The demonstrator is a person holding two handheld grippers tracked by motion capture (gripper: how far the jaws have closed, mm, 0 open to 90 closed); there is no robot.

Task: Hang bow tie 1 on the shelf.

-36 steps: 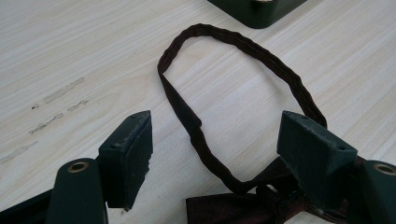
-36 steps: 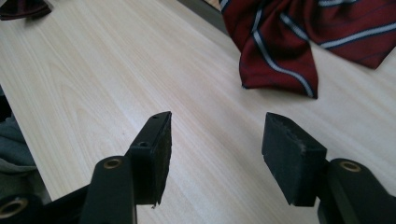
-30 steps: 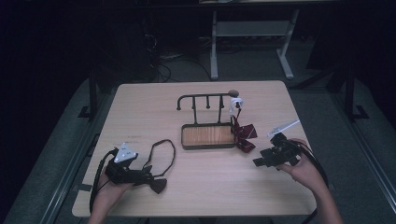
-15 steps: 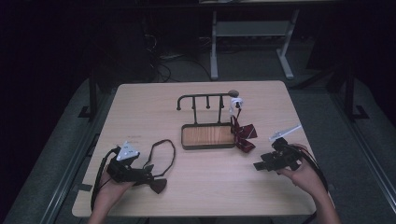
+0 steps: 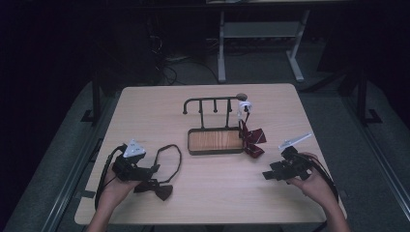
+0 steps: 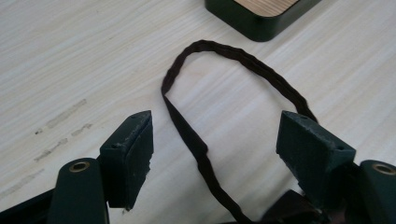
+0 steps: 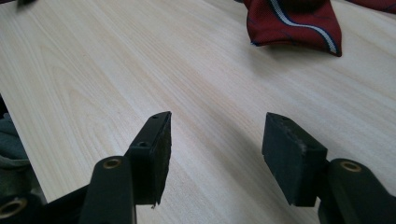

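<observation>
Two grippers are held low over the pale wooden desk [image 5: 208, 193]. The left gripper [image 6: 215, 144] is seen with its fingers [image 6: 130, 149] apart, set astride the thin strap of a dark brown bow tie [image 5: 159, 188], which lies flat on the desk left of and nearer than the black metal rack with a wooden base [image 5: 215, 140]. The right gripper [image 7: 215, 154], fingers likewise apart, is held over bare desk right of that rack, near a dark red striped bow tie [image 7: 294, 23].
</observation>
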